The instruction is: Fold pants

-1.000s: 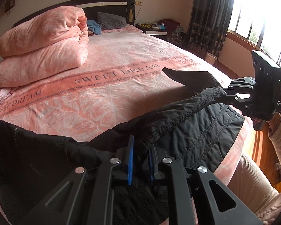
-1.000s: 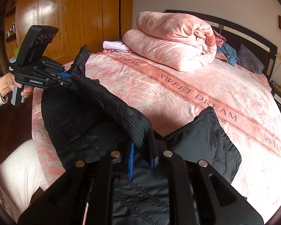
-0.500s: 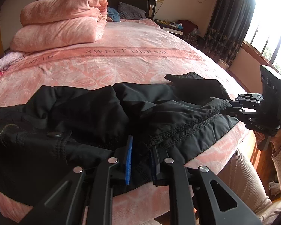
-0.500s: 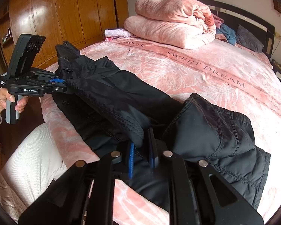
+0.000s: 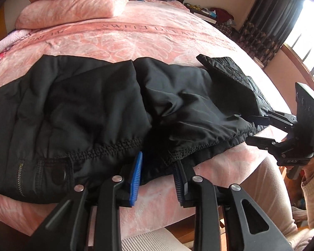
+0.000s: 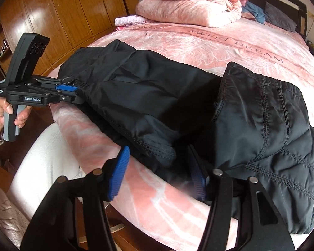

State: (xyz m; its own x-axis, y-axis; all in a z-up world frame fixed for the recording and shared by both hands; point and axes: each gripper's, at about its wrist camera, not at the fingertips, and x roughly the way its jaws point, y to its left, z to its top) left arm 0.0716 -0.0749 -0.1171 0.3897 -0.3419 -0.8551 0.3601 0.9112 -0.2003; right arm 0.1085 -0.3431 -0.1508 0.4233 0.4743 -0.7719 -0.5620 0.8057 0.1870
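Black padded pants [image 5: 98, 108] lie folded lengthwise along the near edge of the pink bed [image 5: 148, 41]; they also show in the right wrist view [image 6: 157, 96]. My left gripper [image 5: 158, 175] is open, its blue pads on either side of the waistband edge and not pinching it. My right gripper [image 6: 157, 171] is open at the leg end, jaws wide around the hem. The right gripper also shows in the left wrist view [image 5: 259, 129]. The left gripper also shows in the right wrist view [image 6: 77, 93].
A stack of folded pink quilts [image 5: 73, 2] sits at the head of the bed, with small folded clothes [image 6: 129, 19] beside it. A wooden wardrobe [image 6: 58, 14] stands to the left. The person's legs [image 5: 268, 190] are against the bed edge. Curtains [image 5: 261, 21] hang at the right.
The pants were lowered from the air onto the bed near its edge. Both grippers, shut on the fabric before, have opened and let go.
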